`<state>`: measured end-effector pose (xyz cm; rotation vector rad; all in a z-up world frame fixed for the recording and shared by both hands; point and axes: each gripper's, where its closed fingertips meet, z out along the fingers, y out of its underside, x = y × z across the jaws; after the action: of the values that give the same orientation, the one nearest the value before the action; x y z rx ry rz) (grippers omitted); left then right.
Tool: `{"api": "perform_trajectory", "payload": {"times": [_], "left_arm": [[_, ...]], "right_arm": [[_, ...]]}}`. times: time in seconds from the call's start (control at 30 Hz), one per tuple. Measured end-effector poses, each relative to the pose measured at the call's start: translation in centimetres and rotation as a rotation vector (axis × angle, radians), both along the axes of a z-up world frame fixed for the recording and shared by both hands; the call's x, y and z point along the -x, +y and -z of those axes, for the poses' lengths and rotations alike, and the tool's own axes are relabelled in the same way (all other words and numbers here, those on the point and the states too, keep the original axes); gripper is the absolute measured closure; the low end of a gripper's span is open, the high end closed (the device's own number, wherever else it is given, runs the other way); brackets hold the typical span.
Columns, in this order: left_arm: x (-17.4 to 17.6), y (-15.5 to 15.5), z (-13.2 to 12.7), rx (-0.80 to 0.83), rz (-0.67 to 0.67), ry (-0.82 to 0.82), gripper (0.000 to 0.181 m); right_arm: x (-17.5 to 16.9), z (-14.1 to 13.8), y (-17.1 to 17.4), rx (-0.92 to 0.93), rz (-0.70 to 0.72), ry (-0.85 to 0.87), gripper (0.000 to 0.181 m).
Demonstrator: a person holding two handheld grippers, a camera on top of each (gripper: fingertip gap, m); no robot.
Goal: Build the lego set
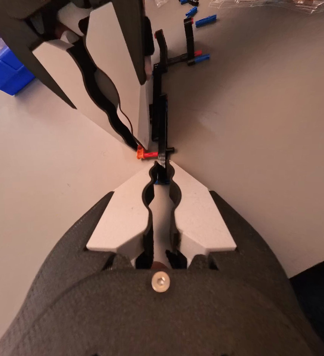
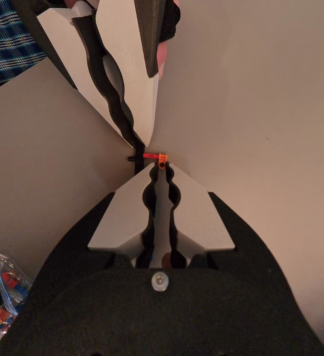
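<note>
My left gripper (image 1: pixel 162 163) is shut on the near end of a long black lego frame (image 1: pixel 160 115) that reaches away over the table. A red axle (image 1: pixel 151 153) sticks sideways out of the frame near my fingertips, with an orange connector (image 1: pixel 139 153) on its free end. My right gripper (image 2: pixel 162 163) is shut on that orange connector (image 2: pixel 162 159), with the red axle (image 2: pixel 151 155) running left into the black frame (image 2: pixel 139 158). In each view the other gripper comes in from the top left, its tips at the same joint.
Loose blue pins (image 1: pixel 205 20) and a clear plastic bag (image 1: pixel 269 5) lie at the far end of the table. A blue bin (image 1: pixel 3 73) stands at the left. A bag of coloured bricks (image 2: pixel 1 289) lies near the bottom left. A plaid sleeve (image 2: pixel 4 44) shows at the upper left.
</note>
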<state>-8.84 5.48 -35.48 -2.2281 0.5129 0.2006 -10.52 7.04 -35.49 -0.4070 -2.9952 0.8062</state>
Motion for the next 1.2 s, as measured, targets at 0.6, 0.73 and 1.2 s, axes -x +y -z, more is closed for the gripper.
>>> {"api": "perform_trajectory", "payload": {"times": [0.6,0.73,1.2], "left_arm": [[0.01,0.01,0.0,0.0,0.001,-0.001,0.175],[-0.01,0.0,0.01,-0.001,0.002,0.005,0.175],[-0.37,0.26,-0.37,-0.107,0.024,0.278,0.175]], "right_arm": [[-0.06,-0.13,-0.03,0.027,0.004,-0.11,0.174],[0.06,-0.11,-0.15,0.025,-0.01,-0.099,0.177],[-0.29,-0.84,-0.36,0.026,-0.024,0.075,0.177]]}}
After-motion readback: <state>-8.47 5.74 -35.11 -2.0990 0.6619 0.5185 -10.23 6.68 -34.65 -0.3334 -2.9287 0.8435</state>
